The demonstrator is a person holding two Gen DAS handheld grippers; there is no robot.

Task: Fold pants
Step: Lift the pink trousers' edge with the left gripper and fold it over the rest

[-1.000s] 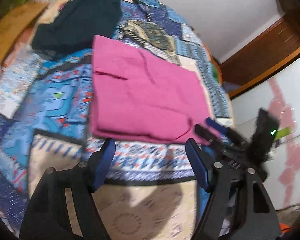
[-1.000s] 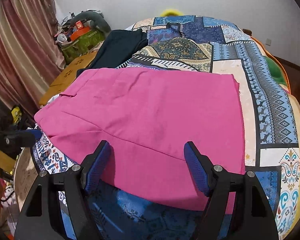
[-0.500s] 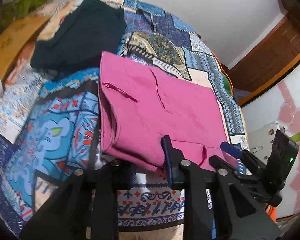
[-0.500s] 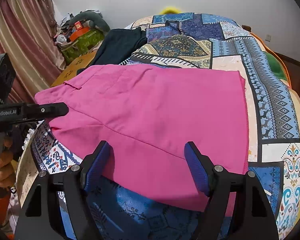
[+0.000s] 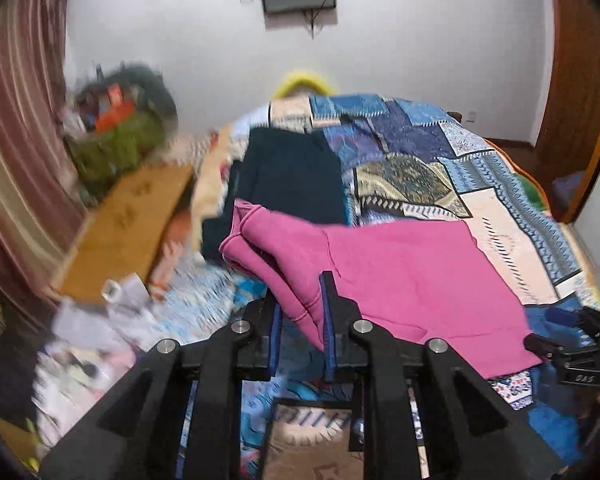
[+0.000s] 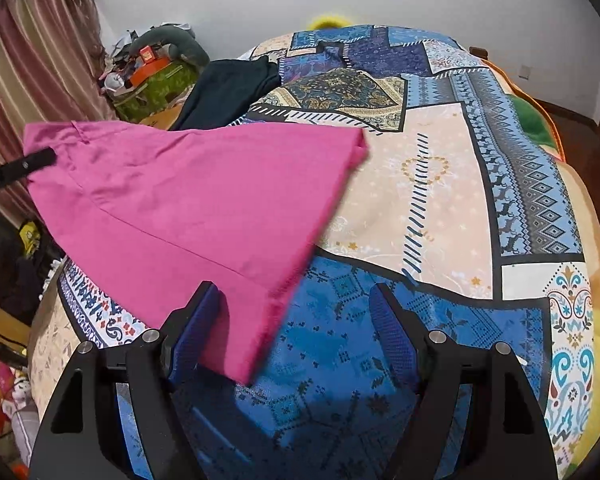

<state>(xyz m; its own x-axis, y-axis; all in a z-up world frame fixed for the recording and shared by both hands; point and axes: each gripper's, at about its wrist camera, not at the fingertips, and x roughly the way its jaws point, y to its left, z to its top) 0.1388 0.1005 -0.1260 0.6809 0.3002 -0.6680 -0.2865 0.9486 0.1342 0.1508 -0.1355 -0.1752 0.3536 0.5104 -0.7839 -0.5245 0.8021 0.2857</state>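
1. Fingers of the left gripper [image 5: 302, 332] are closing on a bunched corner of the pink pants [image 5: 400, 280], and the cloth sits right between the blue pads, lifted off the patchwork bedspread [image 6: 440, 200].
2. Over on the other side, the right gripper [image 6: 296, 332] hangs wide open with nothing in it; a pink edge lies just by its left finger [image 6: 196, 320], not pinched.
3. Pants now: one end up in the air at the left, the rest draped down onto the bed, near the dark garment [image 5: 288, 172] behind.
4. Risk one, I'd say: that pinch is small and bunched, so a layer could slide out and the corner drop.
5. Risk two: only one side is carried, so the fold may land skewed, with edges not matching.
6. Risk three: the trailing cloth drags on the bedspread and may wrinkle or roll under itself.
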